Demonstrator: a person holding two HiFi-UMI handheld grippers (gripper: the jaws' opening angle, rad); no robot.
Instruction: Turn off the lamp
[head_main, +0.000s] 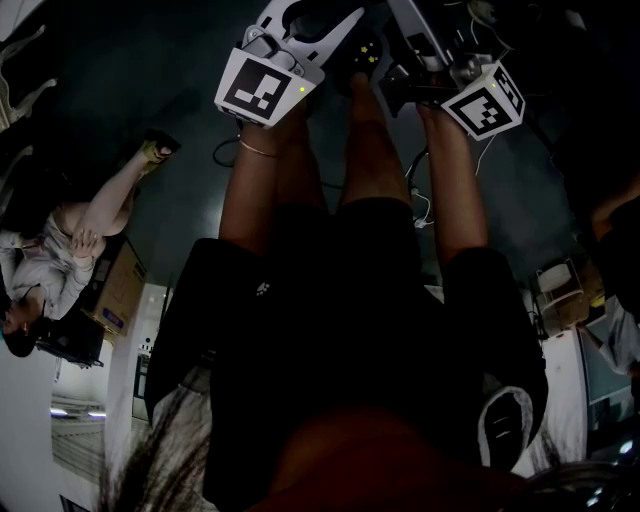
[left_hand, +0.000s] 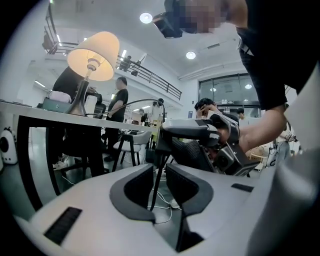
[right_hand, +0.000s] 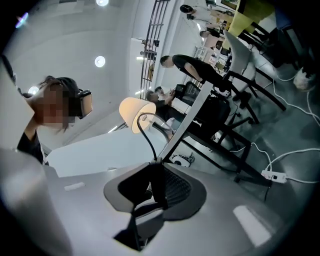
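The lamp (left_hand: 92, 55) stands lit on a white table (left_hand: 50, 116), its cream shade glowing; it also shows lit in the right gripper view (right_hand: 136, 114). Its thin black cord (right_hand: 145, 132) curves down to a black inline switch (right_hand: 157, 187), and my right gripper (right_hand: 152, 172) is shut on that switch. In the left gripper view the same cord (left_hand: 153, 182) hangs down from the right gripper (left_hand: 167, 137) and passes through the gap of my left gripper (left_hand: 159, 172). The left jaws stand open, apart from the cord. Both marker cubes (head_main: 262, 85) (head_main: 487, 98) show over the dark floor.
Black table legs (left_hand: 27, 165) and chairs (left_hand: 127, 147) stand under and behind the table. A power strip (right_hand: 274, 175) and white cables lie on the floor. Several people stand beyond the table; a seated person (head_main: 60, 250) and a cardboard box (head_main: 115, 290) are at the left.
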